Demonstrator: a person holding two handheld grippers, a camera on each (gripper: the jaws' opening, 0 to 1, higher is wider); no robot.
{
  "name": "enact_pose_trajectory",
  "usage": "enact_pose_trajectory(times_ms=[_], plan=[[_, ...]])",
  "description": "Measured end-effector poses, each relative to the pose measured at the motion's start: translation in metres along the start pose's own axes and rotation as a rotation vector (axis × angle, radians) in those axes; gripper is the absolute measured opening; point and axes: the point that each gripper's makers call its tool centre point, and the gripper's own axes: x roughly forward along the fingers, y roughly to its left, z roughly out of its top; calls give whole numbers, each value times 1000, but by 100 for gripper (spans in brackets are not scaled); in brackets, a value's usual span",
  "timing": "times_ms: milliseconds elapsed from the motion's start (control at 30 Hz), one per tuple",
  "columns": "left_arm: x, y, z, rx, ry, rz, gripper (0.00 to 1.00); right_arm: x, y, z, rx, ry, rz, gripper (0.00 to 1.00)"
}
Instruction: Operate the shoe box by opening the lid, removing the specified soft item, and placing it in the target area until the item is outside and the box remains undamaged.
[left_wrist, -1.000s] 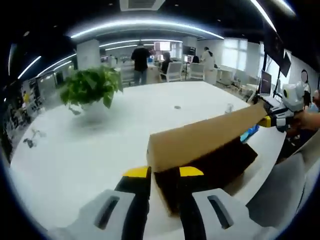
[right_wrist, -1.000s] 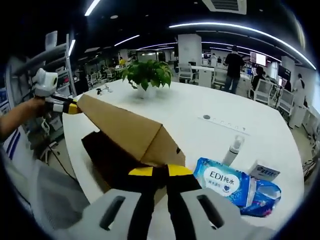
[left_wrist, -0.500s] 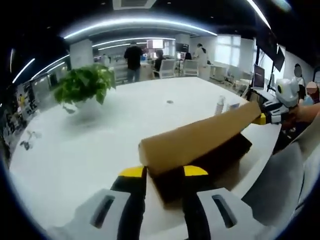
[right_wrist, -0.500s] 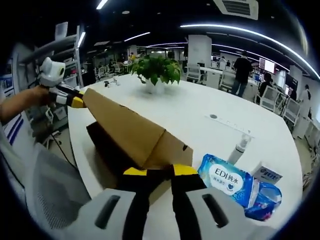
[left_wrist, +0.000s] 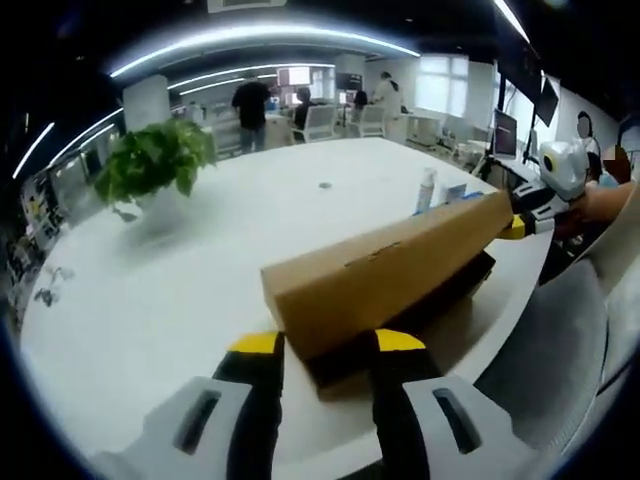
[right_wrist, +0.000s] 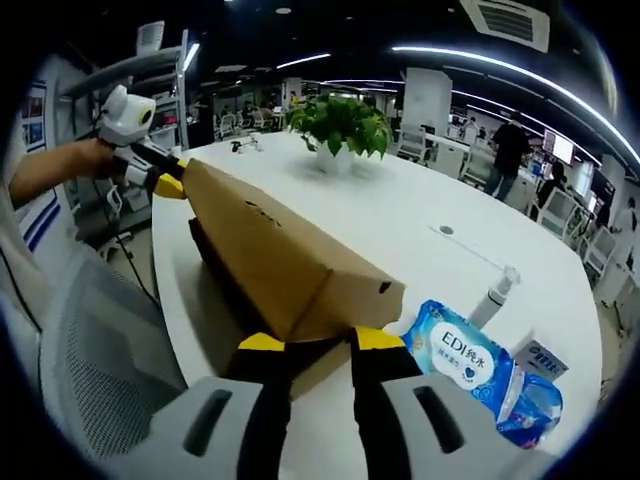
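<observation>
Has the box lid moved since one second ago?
Yes. The lid has come down toward the dark box base; the gap between them is narrower.

One shoe box (right_wrist: 290, 262); one potted plant (right_wrist: 342, 126); one wet-wipes pack (right_wrist: 462, 358); one spray bottle (right_wrist: 493, 297); two grippers.

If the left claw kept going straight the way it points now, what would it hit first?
The end of the cardboard lid and the dark box under it: the left claw sits at that end already, jaws on either side. Whether they are touching it I cannot tell. Past the lid lies bare white table.
</observation>
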Motion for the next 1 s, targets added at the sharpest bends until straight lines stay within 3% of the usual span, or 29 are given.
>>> enact_pose_trajectory(times_ms=[300, 1000], plan=[[5, -8, -17, 3, 44, -28, 37, 4, 13, -16, -45, 26, 72, 29], [22, -11, -44, -37, 112, -52, 39, 15, 24, -35, 19, 76, 135, 36]])
